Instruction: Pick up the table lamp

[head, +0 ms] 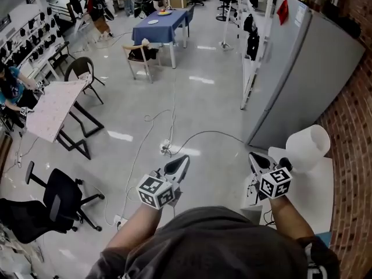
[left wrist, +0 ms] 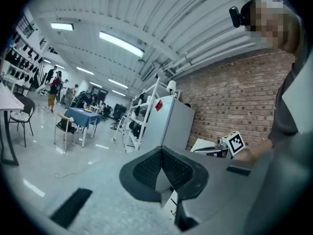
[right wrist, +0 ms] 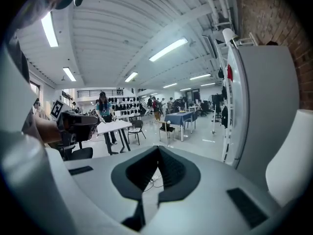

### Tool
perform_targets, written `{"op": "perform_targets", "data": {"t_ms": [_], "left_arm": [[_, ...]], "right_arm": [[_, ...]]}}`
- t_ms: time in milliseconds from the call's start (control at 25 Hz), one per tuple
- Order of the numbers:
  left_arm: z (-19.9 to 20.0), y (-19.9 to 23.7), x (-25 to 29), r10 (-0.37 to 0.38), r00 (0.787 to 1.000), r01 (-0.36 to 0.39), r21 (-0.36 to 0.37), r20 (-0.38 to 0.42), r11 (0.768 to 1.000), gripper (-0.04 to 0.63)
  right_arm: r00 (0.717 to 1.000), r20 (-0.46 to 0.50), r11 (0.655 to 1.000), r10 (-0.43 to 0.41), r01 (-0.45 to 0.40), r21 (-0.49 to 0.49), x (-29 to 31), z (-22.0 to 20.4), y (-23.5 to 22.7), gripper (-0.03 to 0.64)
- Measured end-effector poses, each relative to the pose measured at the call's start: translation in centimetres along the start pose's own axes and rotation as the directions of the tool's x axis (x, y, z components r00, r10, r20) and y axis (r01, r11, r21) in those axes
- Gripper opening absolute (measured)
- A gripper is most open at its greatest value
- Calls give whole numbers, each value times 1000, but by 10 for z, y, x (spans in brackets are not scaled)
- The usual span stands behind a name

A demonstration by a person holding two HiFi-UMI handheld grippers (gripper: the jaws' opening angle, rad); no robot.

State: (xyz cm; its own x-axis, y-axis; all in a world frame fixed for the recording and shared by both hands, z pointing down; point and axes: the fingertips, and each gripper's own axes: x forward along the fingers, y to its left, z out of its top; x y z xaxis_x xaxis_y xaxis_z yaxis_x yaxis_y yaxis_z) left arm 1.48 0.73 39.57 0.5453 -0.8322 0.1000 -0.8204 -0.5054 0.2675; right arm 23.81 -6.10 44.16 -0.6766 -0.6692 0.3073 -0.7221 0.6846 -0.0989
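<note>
Grey shirt (head: 215, 243) at bottom edge. Just beyond, left gripper (head: 177, 167) and right gripper (head: 256, 161), both clenched, empty. Table lamp (head: 308, 147) on white table (head: 317, 196), lower right, just right of right gripper; shade axis toward upper right.

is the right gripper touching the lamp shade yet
Apart. The right gripper view shows the right gripper shut on nothing, with the lamp shade off to its right.
</note>
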Motion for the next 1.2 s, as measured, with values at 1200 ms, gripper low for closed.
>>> {"op": "perform_targets", "data": {"t_ms": [1200], "left_arm": [[49, 262, 36, -198, 974, 209, 94, -112, 973, 2]], "right_arm": [[978, 95, 980, -184, 176, 90, 234, 52, 61, -6]]}}
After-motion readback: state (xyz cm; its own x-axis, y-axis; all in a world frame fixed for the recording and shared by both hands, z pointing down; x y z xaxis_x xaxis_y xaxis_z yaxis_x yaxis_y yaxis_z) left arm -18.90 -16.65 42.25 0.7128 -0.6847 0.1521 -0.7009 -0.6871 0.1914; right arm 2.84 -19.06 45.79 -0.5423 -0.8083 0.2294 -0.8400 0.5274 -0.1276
